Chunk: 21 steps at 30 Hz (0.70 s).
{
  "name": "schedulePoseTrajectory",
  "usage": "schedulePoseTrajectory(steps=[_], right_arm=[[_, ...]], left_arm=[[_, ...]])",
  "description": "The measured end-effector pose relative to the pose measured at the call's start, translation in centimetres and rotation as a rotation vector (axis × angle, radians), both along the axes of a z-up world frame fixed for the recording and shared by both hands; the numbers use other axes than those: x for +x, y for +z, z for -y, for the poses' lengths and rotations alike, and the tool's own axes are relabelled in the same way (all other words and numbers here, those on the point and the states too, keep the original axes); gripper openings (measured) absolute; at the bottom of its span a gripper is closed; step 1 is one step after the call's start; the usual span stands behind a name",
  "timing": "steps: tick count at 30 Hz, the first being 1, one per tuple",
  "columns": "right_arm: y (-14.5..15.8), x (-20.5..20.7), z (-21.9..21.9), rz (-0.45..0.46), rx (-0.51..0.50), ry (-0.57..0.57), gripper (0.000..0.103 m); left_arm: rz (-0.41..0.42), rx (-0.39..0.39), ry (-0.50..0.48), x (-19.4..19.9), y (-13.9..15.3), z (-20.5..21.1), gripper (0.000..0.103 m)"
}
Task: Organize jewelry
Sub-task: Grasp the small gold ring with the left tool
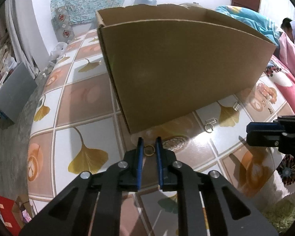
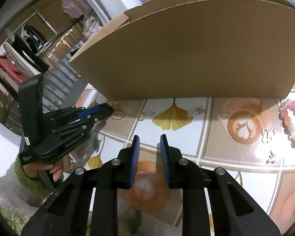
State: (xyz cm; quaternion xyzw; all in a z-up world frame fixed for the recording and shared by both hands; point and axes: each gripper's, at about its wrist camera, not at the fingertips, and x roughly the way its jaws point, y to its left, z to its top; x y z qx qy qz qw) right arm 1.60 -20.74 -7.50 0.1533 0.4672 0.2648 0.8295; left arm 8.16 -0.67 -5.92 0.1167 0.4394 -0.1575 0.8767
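A small gold ring (image 1: 149, 150) lies on the patterned tablecloth just in front of the open cardboard box (image 1: 179, 68). My left gripper (image 1: 149, 143) points down over it, its blue pads pressed against the ring's two sides. In the right wrist view the left gripper (image 2: 106, 109) shows side-on, held by a hand (image 2: 54, 170), and it hides the ring. My right gripper (image 2: 148, 140) hovers over the cloth near the box (image 2: 196, 55), open with nothing between its pads. The left wrist view shows the right gripper (image 1: 249, 132) at the right edge.
Loose jewelry lies right of the box: a pink bead bracelet (image 2: 293, 125), two butterfly pieces (image 2: 268, 134), a rectangular silver piece (image 2: 194, 112) and a silver ring (image 1: 208, 128). A person (image 1: 291, 29) sits at the far right by a pink blanket (image 1: 291, 82).
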Motion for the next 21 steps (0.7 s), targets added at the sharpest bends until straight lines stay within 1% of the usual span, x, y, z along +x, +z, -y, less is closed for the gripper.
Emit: schedulePoseTrajectory(steps=[6, 8, 14, 18, 21], right_arm=[[0.0, 0.5, -1.8, 0.024, -0.034, 0.022, 0.019], [0.2, 0.8, -2.6, 0.046, -0.065, 0.041, 0.022], [0.4, 1.6, -4.8, 0.114, -0.164, 0.101, 0.023], [0.0, 2.2, -6.0, 0.137, -0.231, 0.135, 0.023], [0.0, 2.5, -6.5, 0.156, -0.257, 0.148, 0.023]], left_arm=[[-0.007, -0.024, 0.007, -0.5, 0.1, 0.0, 0.011], [-0.01, -0.035, 0.005, -0.8, 0.1, 0.1, 0.011], [-0.008, -0.046, -0.011, -1.5, 0.1, 0.5, 0.011], [-0.01, -0.059, -0.01, -1.6, 0.1, 0.3, 0.011], [-0.01, -0.068, -0.012, -1.7, 0.1, 0.3, 0.011]])
